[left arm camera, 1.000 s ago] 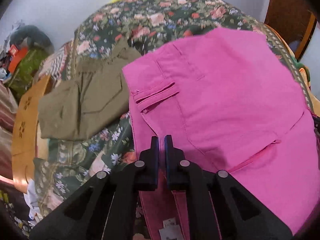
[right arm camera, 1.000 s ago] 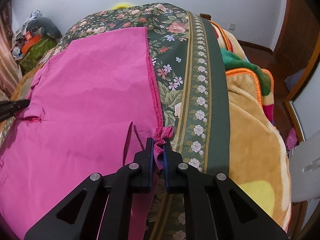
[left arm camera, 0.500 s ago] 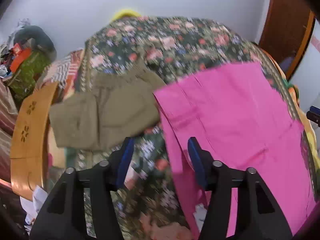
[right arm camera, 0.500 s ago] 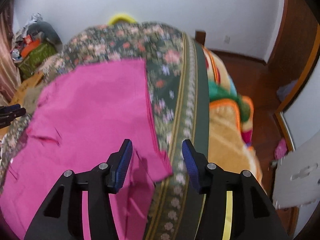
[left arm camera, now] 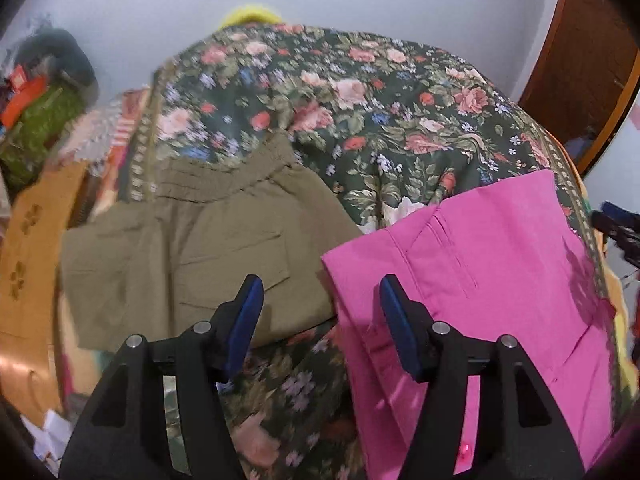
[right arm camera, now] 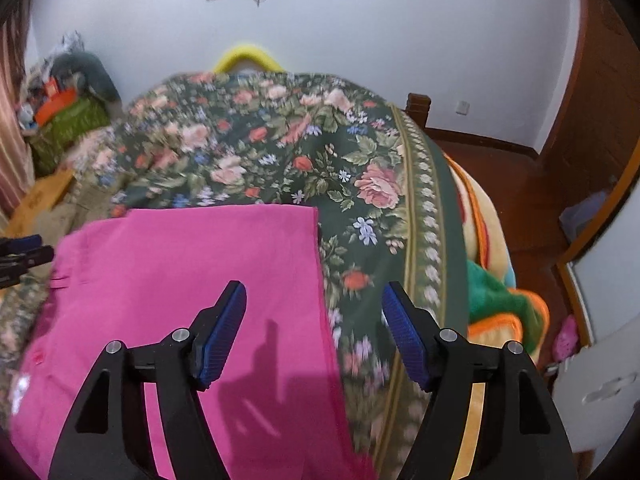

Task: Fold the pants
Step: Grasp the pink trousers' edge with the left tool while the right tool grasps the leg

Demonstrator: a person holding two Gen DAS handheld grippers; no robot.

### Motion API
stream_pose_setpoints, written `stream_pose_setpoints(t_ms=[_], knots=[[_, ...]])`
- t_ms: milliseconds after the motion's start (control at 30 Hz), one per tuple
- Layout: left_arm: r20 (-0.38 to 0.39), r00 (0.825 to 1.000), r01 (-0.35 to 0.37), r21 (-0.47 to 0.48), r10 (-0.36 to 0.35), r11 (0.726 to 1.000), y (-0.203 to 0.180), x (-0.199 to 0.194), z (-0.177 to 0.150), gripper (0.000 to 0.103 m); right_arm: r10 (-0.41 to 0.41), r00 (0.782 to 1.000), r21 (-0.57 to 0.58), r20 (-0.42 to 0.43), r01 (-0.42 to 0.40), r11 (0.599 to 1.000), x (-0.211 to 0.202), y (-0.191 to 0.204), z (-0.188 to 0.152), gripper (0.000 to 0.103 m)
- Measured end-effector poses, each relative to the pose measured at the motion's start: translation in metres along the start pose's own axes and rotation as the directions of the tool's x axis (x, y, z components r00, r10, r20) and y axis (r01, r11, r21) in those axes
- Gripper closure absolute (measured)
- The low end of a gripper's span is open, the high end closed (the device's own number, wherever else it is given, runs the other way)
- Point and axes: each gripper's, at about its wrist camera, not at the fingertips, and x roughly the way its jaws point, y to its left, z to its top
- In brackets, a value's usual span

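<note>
Both your left tool [left arm camera: 320,312] and right tool [right arm camera: 314,316] hang released above the bed [right arm camera: 320,152], gripping nothing. One pink pants [right arm camera: 192,280] lies folded just below them; one olive pants [left arm camera: 192,248] sits beside it. Regrasp carelessly and you may pinch a single layer, undoing the fold.

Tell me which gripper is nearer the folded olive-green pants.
Left. The left gripper hovers open just beside the folded olive-green pants; the right gripper hovers open over the pink pants, farther away.

Two pants [left arm camera: 480,264] [left arm camera: 192,256] side by side — on bedspread [left arm camera: 360,92].
</note>
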Motion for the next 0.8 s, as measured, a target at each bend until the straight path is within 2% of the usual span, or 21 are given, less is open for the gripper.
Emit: stream_pose_setpoints(t_ms=[100,333,400,433,467,533,600,667,800], knots=[[-0.031,0.998,0.06,-0.024,-0.061,0.998,0.004,0.018,0.003,0.042,0.003,1.0,-0.001,-0.027,-0.003,1.0,0.027,-0.001,0.01,0.036],[-0.064,0.984,0.161,-0.092,-0.167,0.983,0.01,0.039,0.009,0.043,0.132,0.988,0.088,-0.08,-0.125,0.988,0.072,-0.011,0.029,0.037],[-0.076,0.977,0.192,-0.115,-0.201,0.975,0.01,0.044,0.01,0.049,0.145,0.986,0.098,-0.075,-0.138,0.986,0.076,-0.011,0.031,0.037],[-0.084,0.97,0.217,-0.122,-0.228,0.968,0.01,0.047,0.011,0.056,0.15,0.986,0.1,-0.069,-0.143,0.985,0.077,-0.01,0.033,0.037],[-0.086,0.968,0.225,-0.125,-0.237,0.966,0.009,0.048,0.011,0.061,0.157,0.985,0.102,-0.067,-0.149,0.984,0.078,-0.01,0.034,0.041],[-0.085,0.97,0.218,-0.115,-0.228,0.969,0.004,0.046,0.012,0.065,0.172,0.983,0.096,-0.07,-0.165,0.982,0.079,-0.009,0.033,0.048],[-0.081,0.977,0.191,-0.091,-0.198,0.977,-0.002,0.043,0.013,0.072,0.192,0.98,0.09,-0.059,-0.186,0.978,0.077,-0.007,0.032,0.064],[-0.072,0.987,0.143,-0.048,-0.146,0.989,-0.012,0.038,0.014,0.09,0.178,0.983,0.077,-0.055,-0.173,0.982,0.074,-0.002,0.033,0.098],[-0.023,0.999,0.043,0.035,-0.043,0.998,-0.024,0.021,0.015,0.092,0.112,0.993,0.025,-0.044,-0.111,0.993,0.063,0.007,0.035,0.1]])
